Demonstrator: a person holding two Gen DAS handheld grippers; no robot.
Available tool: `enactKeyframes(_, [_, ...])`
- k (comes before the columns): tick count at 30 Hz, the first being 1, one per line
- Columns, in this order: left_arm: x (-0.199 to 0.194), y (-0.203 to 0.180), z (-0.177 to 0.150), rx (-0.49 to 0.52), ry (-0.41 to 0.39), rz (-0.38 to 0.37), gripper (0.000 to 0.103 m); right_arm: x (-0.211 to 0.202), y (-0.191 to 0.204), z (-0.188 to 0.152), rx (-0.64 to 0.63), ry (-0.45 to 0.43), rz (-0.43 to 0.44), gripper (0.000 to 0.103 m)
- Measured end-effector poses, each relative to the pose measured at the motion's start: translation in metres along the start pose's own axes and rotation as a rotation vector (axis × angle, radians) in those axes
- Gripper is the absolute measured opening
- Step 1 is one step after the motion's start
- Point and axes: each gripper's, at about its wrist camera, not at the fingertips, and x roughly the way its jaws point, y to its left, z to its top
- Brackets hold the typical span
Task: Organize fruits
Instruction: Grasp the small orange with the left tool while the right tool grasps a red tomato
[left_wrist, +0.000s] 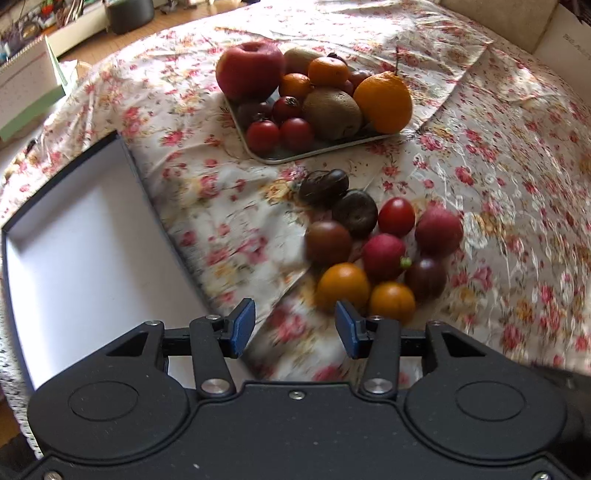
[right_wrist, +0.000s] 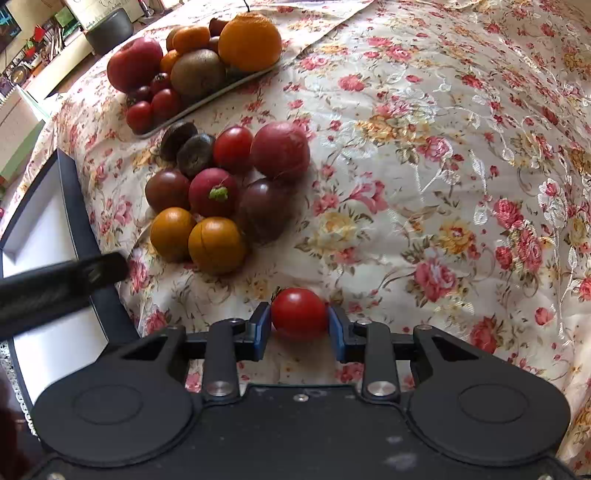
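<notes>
Nearest, the right gripper (right_wrist: 299, 326) was clamped on a red tomato (right_wrist: 299, 312), its blue pads touching both sides; excess squeeze risked splitting the skin, slack grip risked a drop onto the floral cloth (right_wrist: 424, 155). The left gripper (left_wrist: 294, 328) stood open and empty just short of the loose pile (left_wrist: 376, 251), beside the white-lined box (left_wrist: 85, 251). A careless approach could have nudged the orange fruits (left_wrist: 343, 286) and set round pieces rolling. Farther off, the tray (left_wrist: 295, 157) was heaped; additions might have toppled it.

Floral tablecloth (right_wrist: 424, 155) on table; dark pot (left_wrist: 129, 14) beyond.
</notes>
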Motion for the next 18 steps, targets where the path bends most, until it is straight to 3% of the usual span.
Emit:
enactKeyframes(6, [0.016, -0.009, 0.01, -0.019, 0.035, -0.056, 0.055, -0.006, -0.019, 0.004, 0.029, -0.037, -0.019, 0.034])
enactKeyframes(12, [0.025, -0.023, 0.01, 0.005, 0.033, -0.033, 0.054, -0.007, -0.031, 0.007, 0.054, -0.051, -0.021, 0.034])
enactKeyframes(18, [0.038, -0.025, 0.012, 0.0, 0.086, -0.032, 0.054, -0.006, -0.034, 0.008, 0.066, -0.056, -0.021, 0.034])
